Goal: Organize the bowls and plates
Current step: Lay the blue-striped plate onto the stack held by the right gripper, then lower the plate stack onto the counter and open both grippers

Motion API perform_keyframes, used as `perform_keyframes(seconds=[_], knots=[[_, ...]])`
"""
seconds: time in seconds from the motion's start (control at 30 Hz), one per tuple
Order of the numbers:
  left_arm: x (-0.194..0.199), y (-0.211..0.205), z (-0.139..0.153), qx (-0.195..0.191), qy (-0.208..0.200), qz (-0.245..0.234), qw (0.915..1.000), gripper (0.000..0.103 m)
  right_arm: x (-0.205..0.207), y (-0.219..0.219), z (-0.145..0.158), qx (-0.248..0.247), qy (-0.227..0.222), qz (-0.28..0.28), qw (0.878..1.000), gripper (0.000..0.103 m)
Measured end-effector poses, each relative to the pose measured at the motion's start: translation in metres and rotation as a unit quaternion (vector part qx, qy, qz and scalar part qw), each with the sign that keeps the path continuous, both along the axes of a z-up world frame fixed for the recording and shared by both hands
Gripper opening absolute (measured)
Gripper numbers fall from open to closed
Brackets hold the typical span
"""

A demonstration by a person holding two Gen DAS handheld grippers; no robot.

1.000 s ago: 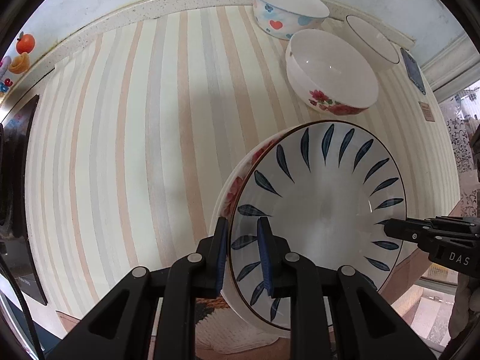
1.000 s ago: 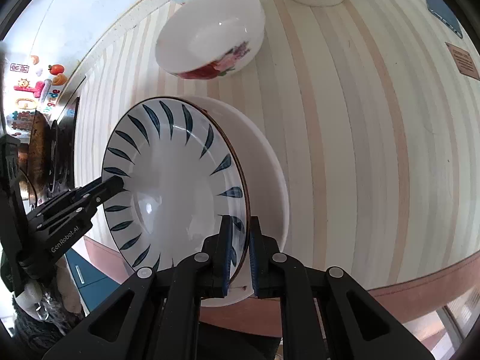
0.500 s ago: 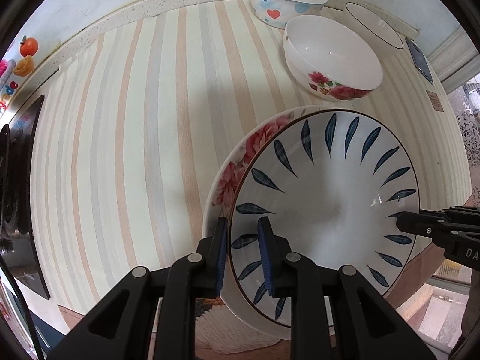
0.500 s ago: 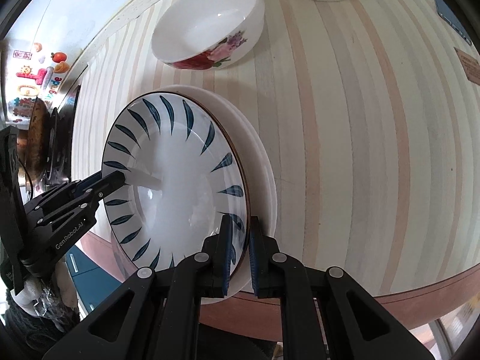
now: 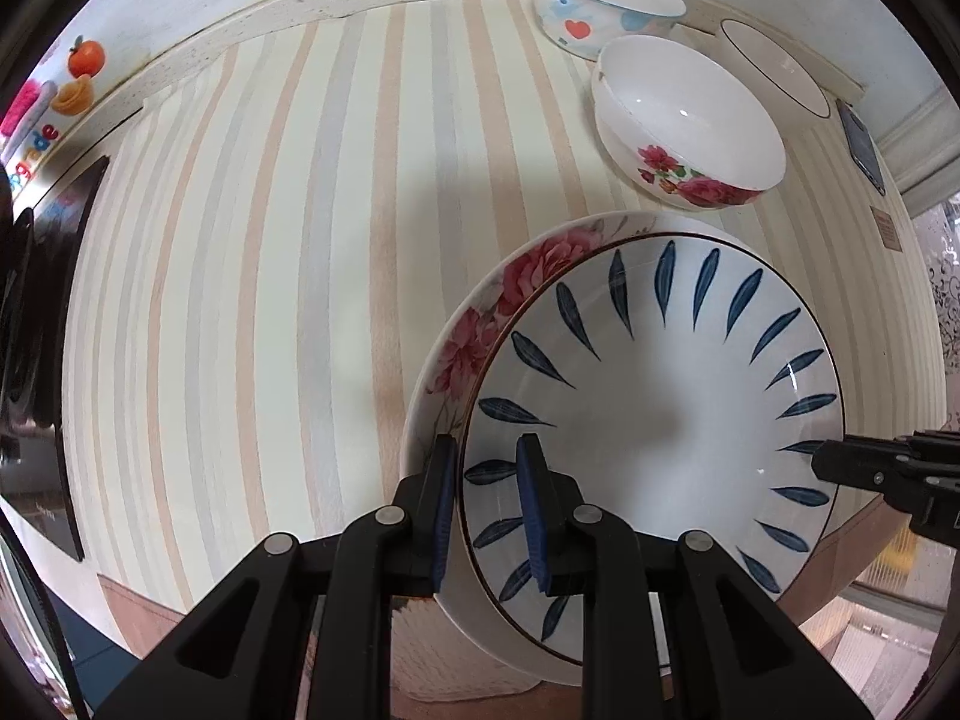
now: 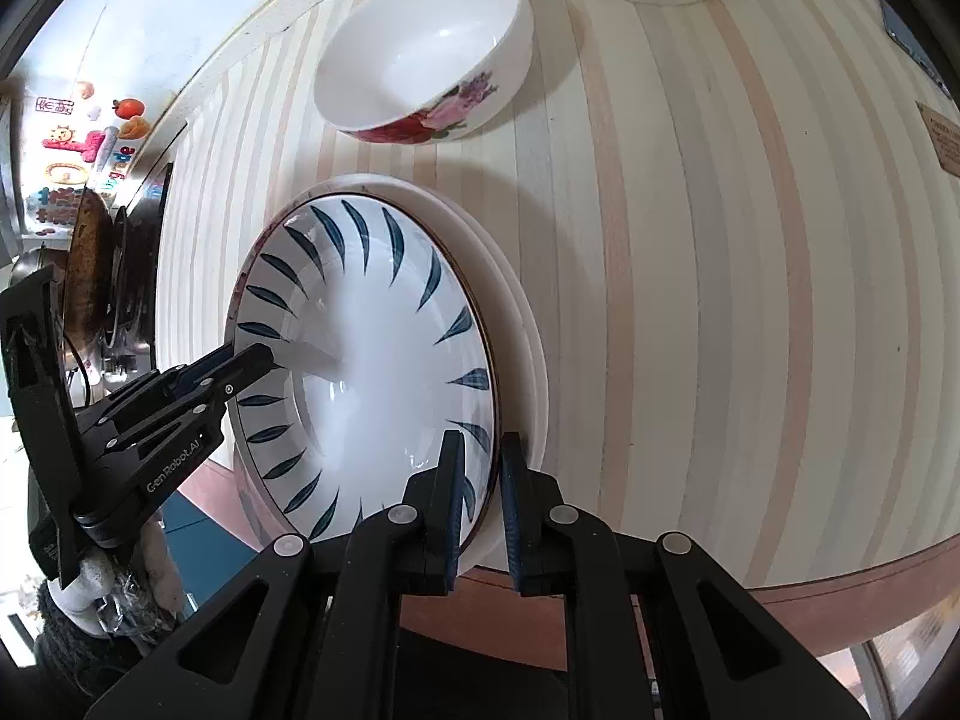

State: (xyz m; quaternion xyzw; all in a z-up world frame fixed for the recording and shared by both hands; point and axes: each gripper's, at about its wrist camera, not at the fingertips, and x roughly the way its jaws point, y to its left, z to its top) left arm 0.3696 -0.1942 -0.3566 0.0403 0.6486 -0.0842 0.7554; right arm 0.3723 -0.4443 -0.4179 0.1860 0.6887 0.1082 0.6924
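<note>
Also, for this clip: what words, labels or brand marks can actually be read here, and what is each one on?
"GenRobot.AI": white print on the side of the left gripper, seen from the right wrist.
"grade": coloured letters on the wall at the far left; possibly part of a longer word.
Small brown sign at the table's right edge: print too small to read.
Colourful wall stickers: characters blurred, unreadable.
Right gripper: no readable mark.
</note>
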Motion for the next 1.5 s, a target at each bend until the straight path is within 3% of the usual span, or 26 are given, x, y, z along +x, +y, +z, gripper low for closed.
perform_keyframes(seconds=[0.3,0.63,0.8,1.07,1.2,1.3,1.5], knots=[[-0.021,0.011,0.038,-0.004,-0.033,0.015,0.9993,0.019,-0.007,0.002,0.009,-0.015,-0.014,0.001,1.000,0.015],[-0.074,0.018,0.108,-0.028,-0.086,0.021,0.9957,0.019,-0.046,0.020,0.079,-0.049,-0.085,-0.014,0.995,0.016],[-0.108,0.020,0.143,-0.038,-0.118,0.024,0.9920,0.020,-0.080,0.034,0.125,-0.060,-0.132,-0.015,0.989,0.033],[-0.157,0.019,0.188,-0.047,-0.171,0.016,0.9840,0.034,-0.152,0.054,0.191,-0.087,-0.194,-0.016,0.977,0.059],[-0.176,0.020,0.199,-0.060,-0.178,0.011,0.9821,0.035,-0.180,0.057,0.209,-0.095,-0.210,-0.023,0.973,0.061],[-0.187,0.020,0.205,-0.067,-0.180,0.006,0.9813,0.035,-0.199,0.060,0.221,-0.092,-0.221,-0.023,0.971,0.069],[-0.200,0.021,0.212,-0.078,-0.183,-0.006,0.9800,0.035,-0.228,0.065,0.235,-0.097,-0.231,-0.038,0.967,0.070]])
